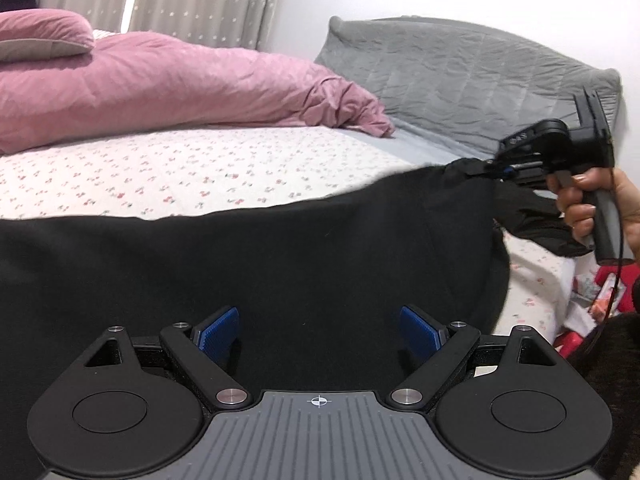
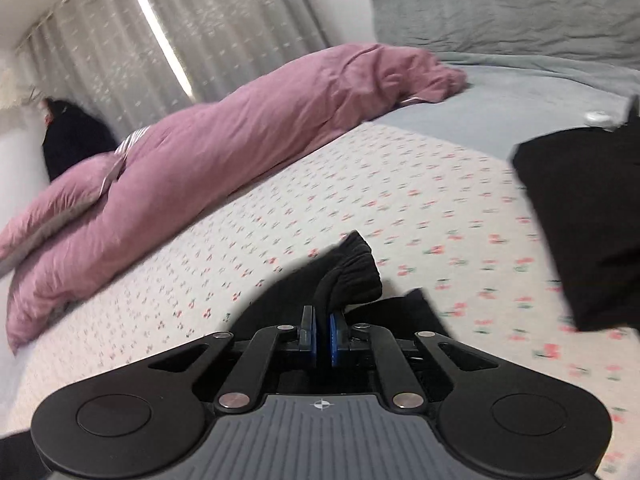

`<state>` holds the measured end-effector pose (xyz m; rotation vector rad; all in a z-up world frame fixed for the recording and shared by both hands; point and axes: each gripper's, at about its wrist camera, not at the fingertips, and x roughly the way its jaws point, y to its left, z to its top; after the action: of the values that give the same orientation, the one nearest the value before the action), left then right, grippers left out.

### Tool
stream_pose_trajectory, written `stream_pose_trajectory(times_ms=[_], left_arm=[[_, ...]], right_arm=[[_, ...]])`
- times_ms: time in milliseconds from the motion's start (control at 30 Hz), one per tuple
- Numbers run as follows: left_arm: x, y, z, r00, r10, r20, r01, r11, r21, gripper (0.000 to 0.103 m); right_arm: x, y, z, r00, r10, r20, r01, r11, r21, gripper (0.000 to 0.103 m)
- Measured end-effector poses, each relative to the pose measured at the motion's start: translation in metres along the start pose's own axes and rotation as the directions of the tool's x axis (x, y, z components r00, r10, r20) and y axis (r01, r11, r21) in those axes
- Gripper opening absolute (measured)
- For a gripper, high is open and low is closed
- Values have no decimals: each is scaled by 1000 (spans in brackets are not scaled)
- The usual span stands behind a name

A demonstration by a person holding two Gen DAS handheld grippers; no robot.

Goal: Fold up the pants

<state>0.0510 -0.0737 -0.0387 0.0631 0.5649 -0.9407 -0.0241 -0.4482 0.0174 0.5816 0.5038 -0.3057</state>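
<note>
Black pants (image 1: 280,264) lie spread across the flowered bed sheet in the left wrist view. My left gripper (image 1: 320,334) is open just above the cloth, its blue pads (image 1: 218,332) wide apart and empty. My right gripper (image 2: 322,338) is shut on a gathered elastic end of the pants (image 2: 352,272) and holds it lifted off the sheet. The right gripper also shows in the left wrist view (image 1: 496,170), at the right end of the pants, pinching the raised cloth.
A pink duvet (image 1: 160,84) lies along the far side of the bed, with a grey quilted cover (image 1: 460,76) behind it. Another black folded cloth (image 2: 588,216) lies at the right of the flowered sheet (image 2: 360,200). Red items (image 1: 600,288) lie beyond the bed's right edge.
</note>
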Motion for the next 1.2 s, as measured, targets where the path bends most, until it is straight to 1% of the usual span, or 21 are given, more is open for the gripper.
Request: stream_pose_trajectory(times_ms=[133,200,300,367,400,433,467,500,533,567,600,667,733,800,867,933,1000,1133,1200], left_arm=[[-7,-8,3,998,-60,9,59,996,59,89],[-10,-16,2,996,-93,6,92,990,107,87],[-10,-29,0,992,-128,-16,129,978,164,86],[-6,-37,-3,989,-145,-43,150,969,197,78],[-4,-41,-4,988,-145,-51,152,965,212,75],[-3,-44,-5,988,-141,-59,150,962,227,69],[0,-48,-6,989,-130,-66,142,960,243,60],[3,-52,-6,991,-115,-68,128,959,253,53],[5,-54,-6,993,-97,-71,112,960,257,41],[7,-53,-6,994,-84,-74,100,962,253,34],[9,-51,-5,995,-73,-73,89,967,241,31],[10,-46,-2,996,-63,-65,75,974,213,12],[7,-42,2,998,-45,-41,53,979,199,3],[0,-39,8,1000,-17,-3,18,985,173,2],[-10,-37,14,1000,-29,9,28,988,149,2],[-13,-37,15,998,-64,-14,65,988,140,2],[-11,-42,10,994,-87,-59,95,984,152,2],[3,-53,-6,986,-80,-144,110,971,213,2],[9,-56,-11,983,-72,-168,109,969,222,2]], right_arm=[[-20,-18,-9,1000,4,-16,-3,999,44,7],[-25,-25,-16,1000,1,-23,0,998,58,7],[-25,-32,-19,999,10,-37,-6,995,98,7],[-23,-32,-17,999,11,-43,-5,993,118,7],[-22,-30,-14,999,14,-42,-9,993,117,7],[-22,-27,-11,999,16,-37,-12,994,110,7],[-22,-24,-7,999,18,-33,-14,995,103,7],[-21,-20,-3,999,21,-29,-18,995,94,7],[-20,-18,1,999,23,-27,-21,996,88,7],[-19,-17,5,999,24,-24,-22,996,88,7],[-18,-14,9,999,27,-23,-25,996,88,7],[-16,-12,16,1000,27,-16,-25,996,89,7],[-16,-11,19,999,34,-12,-32,996,85,7],[-18,-13,17,999,34,-10,-33,996,83,7],[-18,-19,11,1000,10,-23,-9,997,76,7],[-15,-29,1,998,-25,-51,29,997,71,7],[-10,-43,-11,995,-51,-85,59,994,91,7],[3,-64,-33,986,-101,-133,117,987,115,7],[8,-70,-40,984,-101,-145,119,985,123,6]])
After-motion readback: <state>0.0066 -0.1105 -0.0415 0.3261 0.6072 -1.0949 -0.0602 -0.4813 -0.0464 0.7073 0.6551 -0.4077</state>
